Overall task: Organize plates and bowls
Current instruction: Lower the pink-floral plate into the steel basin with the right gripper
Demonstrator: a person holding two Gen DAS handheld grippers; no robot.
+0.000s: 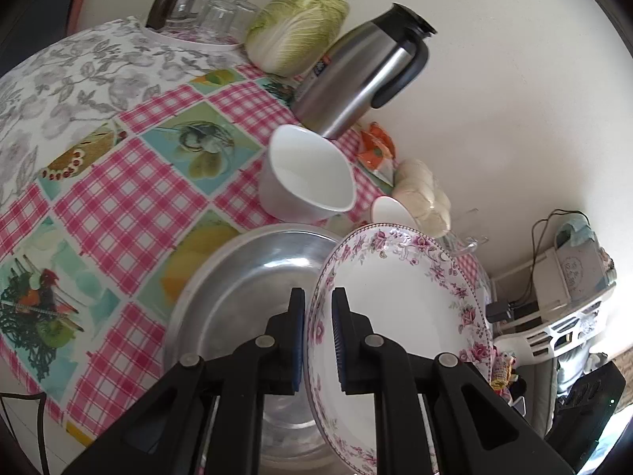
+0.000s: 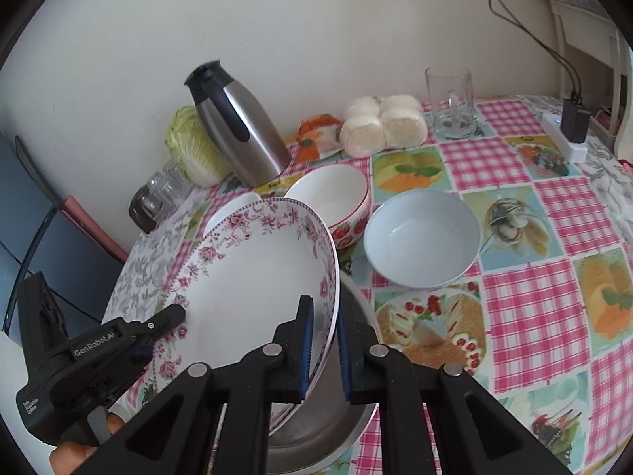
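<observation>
A white plate with a pink floral rim (image 1: 403, 316) (image 2: 257, 277) is held tilted above a round metal tray (image 1: 245, 289) (image 2: 328, 427). My left gripper (image 1: 318, 340) is shut on the plate's left rim; it also shows in the right wrist view (image 2: 174, 316). My right gripper (image 2: 326, 344) is shut on the plate's right rim. A plain white bowl (image 1: 306, 174) (image 2: 421, 235) and a strawberry-patterned bowl (image 2: 336, 202) stand on the table beyond the plate.
A steel thermos jug (image 1: 364, 71) (image 2: 237, 126), a napa cabbage (image 1: 296, 25) (image 2: 192, 150), bagged buns (image 2: 381, 124), a glass mug (image 2: 451, 99), upturned glasses (image 1: 205, 12) and a power strip (image 2: 565, 138) stand along the wall side of the checked tablecloth (image 2: 534, 316).
</observation>
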